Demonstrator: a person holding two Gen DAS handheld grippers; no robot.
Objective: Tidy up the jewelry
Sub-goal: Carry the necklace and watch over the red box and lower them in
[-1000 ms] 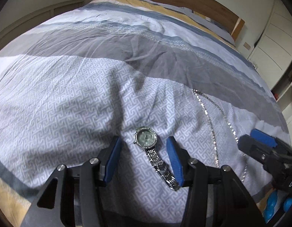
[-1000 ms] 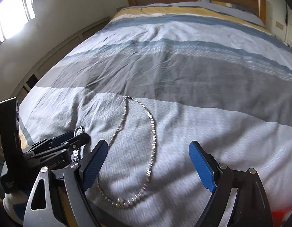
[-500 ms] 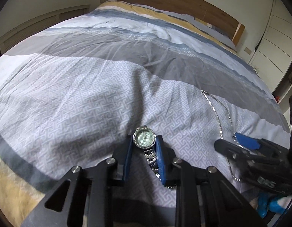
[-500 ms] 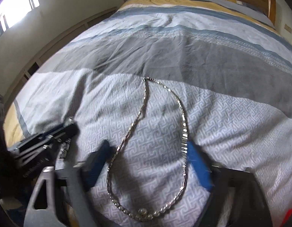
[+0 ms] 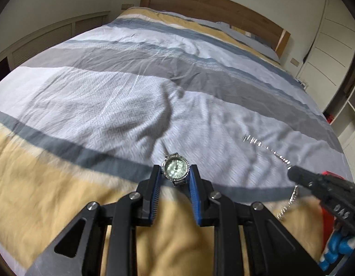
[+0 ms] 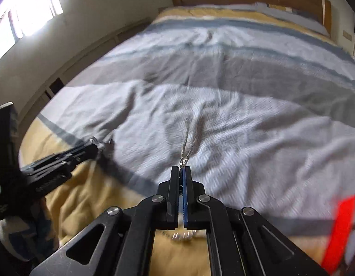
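Two pieces of jewelry are in hand at once. Nearest in the left wrist view, the left gripper (image 5: 175, 172) has its blue pads pressed against the sides of the round watch (image 5: 175, 167), dial up; the case is small, hard and likely slippery, so the rim suits pinching better than the loose metal band. The right gripper (image 6: 182, 171) has its fingers nearly together, nipping the silver necklace (image 6: 187, 140), a light, limp chain that will swing and snag, so holding it at a doubled section seems sensible. Only the right wrist view shows links dangling below the fingers; only the left shows the watch face. Beyond lies the striped bedspread (image 5: 131, 92).
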